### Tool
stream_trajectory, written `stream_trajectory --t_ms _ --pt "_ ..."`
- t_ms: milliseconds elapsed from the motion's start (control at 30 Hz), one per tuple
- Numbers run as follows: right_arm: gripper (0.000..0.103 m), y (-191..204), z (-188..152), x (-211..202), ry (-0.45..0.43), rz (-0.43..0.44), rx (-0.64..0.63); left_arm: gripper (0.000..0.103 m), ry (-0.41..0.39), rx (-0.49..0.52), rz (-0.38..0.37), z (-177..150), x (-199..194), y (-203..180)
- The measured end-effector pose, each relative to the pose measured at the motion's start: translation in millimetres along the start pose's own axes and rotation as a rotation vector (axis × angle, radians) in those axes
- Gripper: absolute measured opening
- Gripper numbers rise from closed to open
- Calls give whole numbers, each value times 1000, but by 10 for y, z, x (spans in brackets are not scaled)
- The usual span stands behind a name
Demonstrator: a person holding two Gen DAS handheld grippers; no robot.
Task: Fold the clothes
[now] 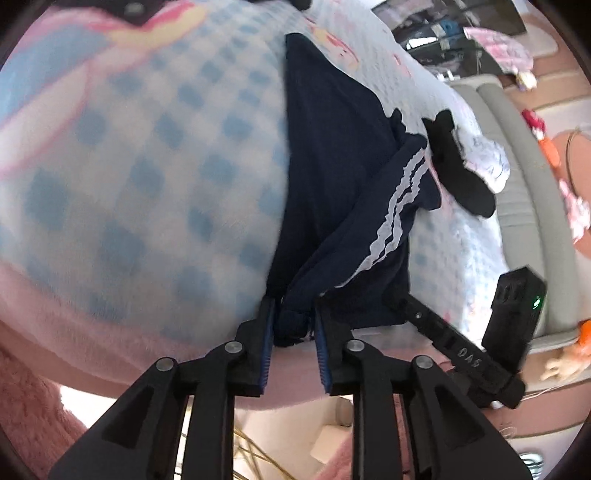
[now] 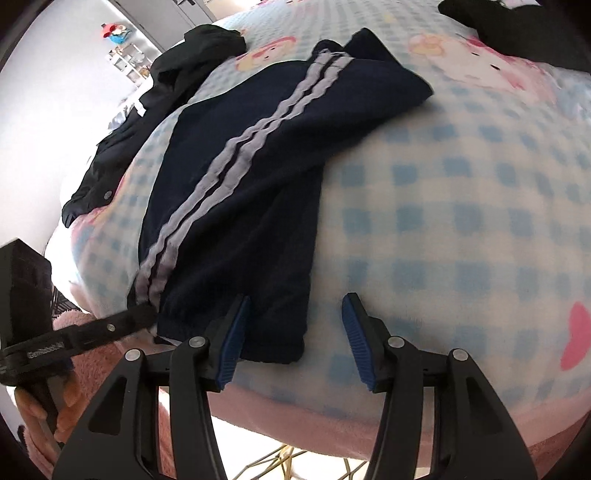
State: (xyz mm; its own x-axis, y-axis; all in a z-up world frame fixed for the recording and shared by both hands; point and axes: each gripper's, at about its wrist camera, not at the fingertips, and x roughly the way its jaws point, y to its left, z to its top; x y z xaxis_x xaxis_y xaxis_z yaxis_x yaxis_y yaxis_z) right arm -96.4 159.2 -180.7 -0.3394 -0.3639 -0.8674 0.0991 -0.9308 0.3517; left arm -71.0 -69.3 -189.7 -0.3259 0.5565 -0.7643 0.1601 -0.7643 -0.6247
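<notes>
Navy track pants with white side stripes point(image 1: 343, 177) lie on a blue-and-white checked blanket point(image 1: 147, 166). My left gripper point(image 1: 293, 325) is shut on a bunched cuff of the pants at the blanket's near edge. In the right wrist view the pants point(image 2: 240, 155) lie folded lengthwise, their cuff end nearest me. My right gripper point(image 2: 295, 339) is open, its jaws on either side of the near corner of the cuff, left finger point(image 2: 232, 343) over the fabric. The left gripper point(image 2: 140, 317) shows at the pants' left cuff.
A black garment point(image 2: 173, 77) lies crumpled at the far left of the blanket point(image 2: 443, 221), another dark item point(image 2: 498, 22) at the top right. A black sock point(image 1: 458, 173) and a white cloth point(image 1: 487, 162) lie beyond the pants. The pink blanket border point(image 1: 110, 350) is below.
</notes>
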Motion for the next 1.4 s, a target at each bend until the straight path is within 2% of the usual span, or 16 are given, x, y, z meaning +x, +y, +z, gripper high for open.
stream_trajectory --t_ms 33,167,267,367,400,433,467,533,667,867,933,1067,1267,1333,1400 --pt "50 -19 -9 -31 0 -13 -7 33 1 6 -3 2 -20 -7" --pt "50 -120 -7 -160 -14 -21 22 35 -6 32 -2 3 -74 -59" --pt "53 -153 -34 -235 -37 43 57 34 -10 46 -15 6 -26 -88" --pt "52 -108 -16 -114 9 95 53 34 8 34 -22 10 89 -71" --pt "48 -80 -18 -72 25 97 42 33 12 27 -22 9 122 -63" --pt "36 -43 -28 -42 36 93 28 32 5 31 -22 2 120 -74" --pt "28 -6 -36 -35 38 96 17 30 -4 45 -12 -8 103 -101" --pt "24 66 -48 -67 26 106 -6 23 -10 63 -11 -8 70 -122" --pt "16 39 -59 -129 8 133 18 21 -5 82 -25 19 8 -167" --pt "16 42 -121 -229 -5 179 33 21 7 162 7 -31 -77 -279" --pt "16 49 -174 -274 -6 178 29 21 20 152 1 -43 -52 -239" --pt "21 8 -231 -193 9 139 47 29 40 91 -28 -39 -9 -92" --pt "23 -42 -202 -461 -133 155 87 29 -79 183 -28 -37 -310 -219" --pt "23 -22 -204 -510 -191 131 91 29 -83 205 -4 -54 -277 -240" --pt "23 49 -212 -464 -188 119 68 29 -95 226 51 -95 -228 -272"
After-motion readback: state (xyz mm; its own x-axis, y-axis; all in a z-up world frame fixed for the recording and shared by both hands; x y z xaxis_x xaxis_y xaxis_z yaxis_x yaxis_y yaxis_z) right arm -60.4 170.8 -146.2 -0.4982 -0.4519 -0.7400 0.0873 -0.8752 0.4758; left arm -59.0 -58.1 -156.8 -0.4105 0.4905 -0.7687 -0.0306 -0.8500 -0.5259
